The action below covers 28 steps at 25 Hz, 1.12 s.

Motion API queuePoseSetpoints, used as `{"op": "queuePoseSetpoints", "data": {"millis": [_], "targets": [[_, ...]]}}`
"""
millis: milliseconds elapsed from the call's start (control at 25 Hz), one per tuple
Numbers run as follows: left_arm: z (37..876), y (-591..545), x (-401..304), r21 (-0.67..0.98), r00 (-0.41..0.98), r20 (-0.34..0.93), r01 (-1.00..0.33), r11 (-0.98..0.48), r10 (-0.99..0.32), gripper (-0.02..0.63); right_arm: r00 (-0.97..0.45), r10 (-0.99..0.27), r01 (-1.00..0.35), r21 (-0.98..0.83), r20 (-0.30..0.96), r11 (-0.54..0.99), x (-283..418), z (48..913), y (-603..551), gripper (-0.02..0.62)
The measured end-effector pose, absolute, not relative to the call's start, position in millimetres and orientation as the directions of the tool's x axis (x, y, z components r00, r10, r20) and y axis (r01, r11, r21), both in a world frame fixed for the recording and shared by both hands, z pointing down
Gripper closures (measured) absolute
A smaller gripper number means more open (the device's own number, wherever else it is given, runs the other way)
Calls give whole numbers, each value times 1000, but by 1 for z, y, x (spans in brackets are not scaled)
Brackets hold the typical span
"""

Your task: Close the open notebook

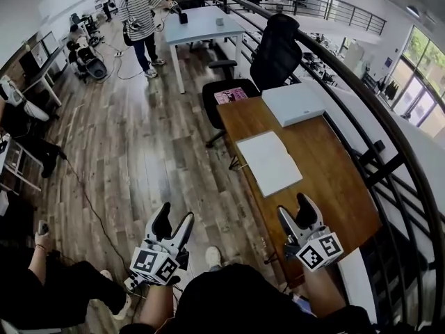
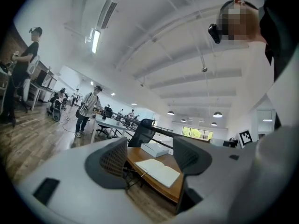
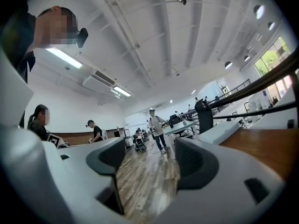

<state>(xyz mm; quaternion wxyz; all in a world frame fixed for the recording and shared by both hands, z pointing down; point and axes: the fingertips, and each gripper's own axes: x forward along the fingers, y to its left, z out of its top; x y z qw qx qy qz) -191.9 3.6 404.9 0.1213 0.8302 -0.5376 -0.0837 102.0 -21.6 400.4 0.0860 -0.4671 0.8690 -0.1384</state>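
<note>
The open notebook (image 1: pixel 269 162) lies flat with white pages up on the brown wooden desk (image 1: pixel 334 179). My left gripper (image 1: pixel 174 223) hovers over the floor, left of the desk's near end, jaws open and empty. In the left gripper view the notebook (image 2: pixel 159 171) shows ahead between the open jaws of that gripper (image 2: pixel 149 160), still some way off. My right gripper (image 1: pixel 295 211) is over the desk's near end, short of the notebook, and open. The right gripper view has only floor between the spread jaws of the gripper (image 3: pixel 148 160); the desk (image 3: pixel 261 146) shows at its right.
A white flat box (image 1: pixel 293 104) sits on the desk's far end. Behind it stands a black office chair (image 1: pixel 271 51) with a pink item (image 1: pixel 231 94) on its seat. A dark railing (image 1: pixel 389 117) runs along the right. A person in a striped shirt (image 1: pixel 139 19) stands by a white table (image 1: pixel 201 23).
</note>
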Motion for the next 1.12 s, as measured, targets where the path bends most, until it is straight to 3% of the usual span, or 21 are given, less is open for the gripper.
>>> {"op": "queuePoseSetpoints", "data": {"millis": [440, 1120], "targets": [[420, -62, -243, 318, 453, 28, -849, -422, -891, 293, -533, -846, -820, -262, 26, 509, 51, 402, -88, 264], [426, -160, -227, 304, 504, 40, -829, -470, -863, 293, -472, -880, -858, -255, 50, 446, 75, 418, -178, 272]]}}
